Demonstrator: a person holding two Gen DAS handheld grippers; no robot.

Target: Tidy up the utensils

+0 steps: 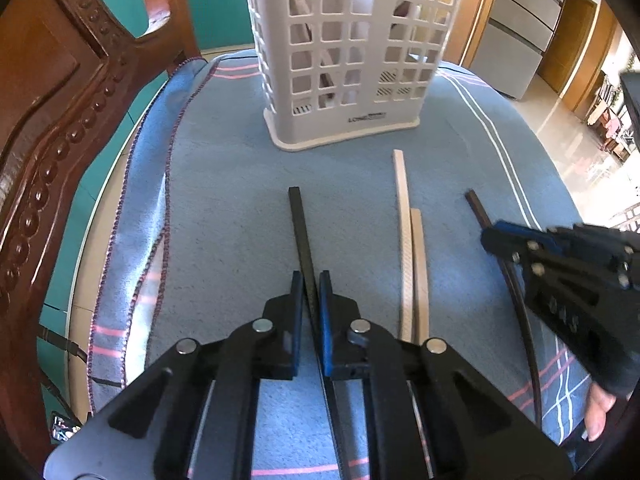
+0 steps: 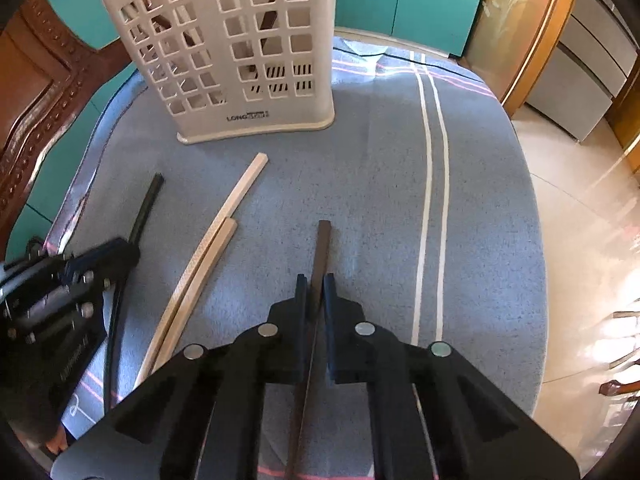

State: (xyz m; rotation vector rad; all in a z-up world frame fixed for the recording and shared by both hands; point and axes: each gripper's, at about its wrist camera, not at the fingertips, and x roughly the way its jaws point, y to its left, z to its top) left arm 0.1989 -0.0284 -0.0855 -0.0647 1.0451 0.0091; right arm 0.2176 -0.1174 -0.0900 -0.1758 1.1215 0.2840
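A white slotted utensil holder stands upright at the back of the blue cloth; it also shows in the right wrist view with sticks inside. My left gripper is shut on a black chopstick that points toward the holder. My right gripper is shut on a dark brown chopstick. Two pale wooden chopsticks lie side by side on the cloth between the grippers, also in the right wrist view. The right gripper appears at the right of the left wrist view, the left gripper at the left of the right wrist view.
A blue cloth with pink and white stripes covers the table. A carved wooden chair back stands at the table's left. The table's right edge drops to a tiled floor. Teal wall panels are behind.
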